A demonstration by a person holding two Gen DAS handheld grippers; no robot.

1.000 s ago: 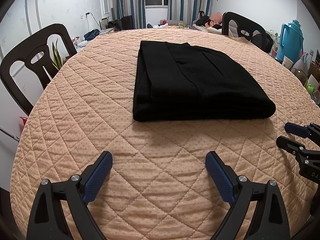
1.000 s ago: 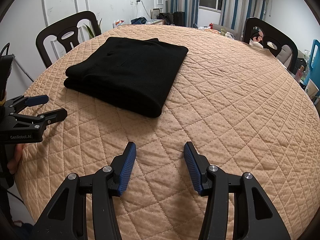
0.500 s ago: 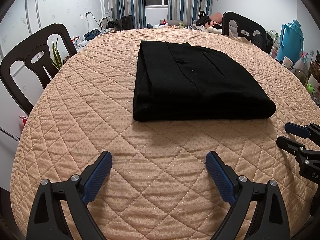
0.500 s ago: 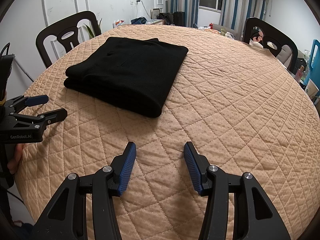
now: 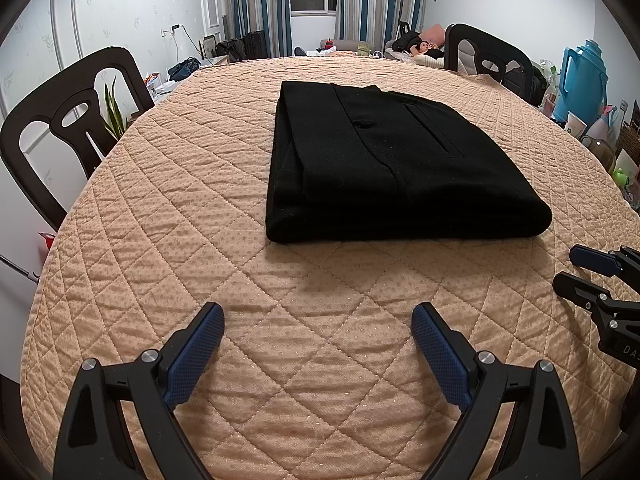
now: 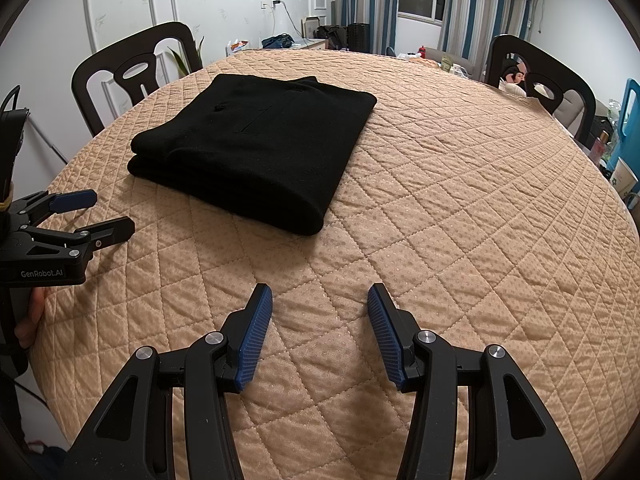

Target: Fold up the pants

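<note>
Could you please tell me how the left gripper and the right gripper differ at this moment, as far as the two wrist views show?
The left gripper stands with its jaws spread wider than those of the right gripper. The left gripper is nearer the layered edge of the folded black pants; the right gripper is off the corner where their rounded folds meet. Shared: both are open, empty, and clear of the pants over the quilted table cover.

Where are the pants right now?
The folded black pants lie on the quilted table cover, ahead of both open grippers, untouched.
</note>
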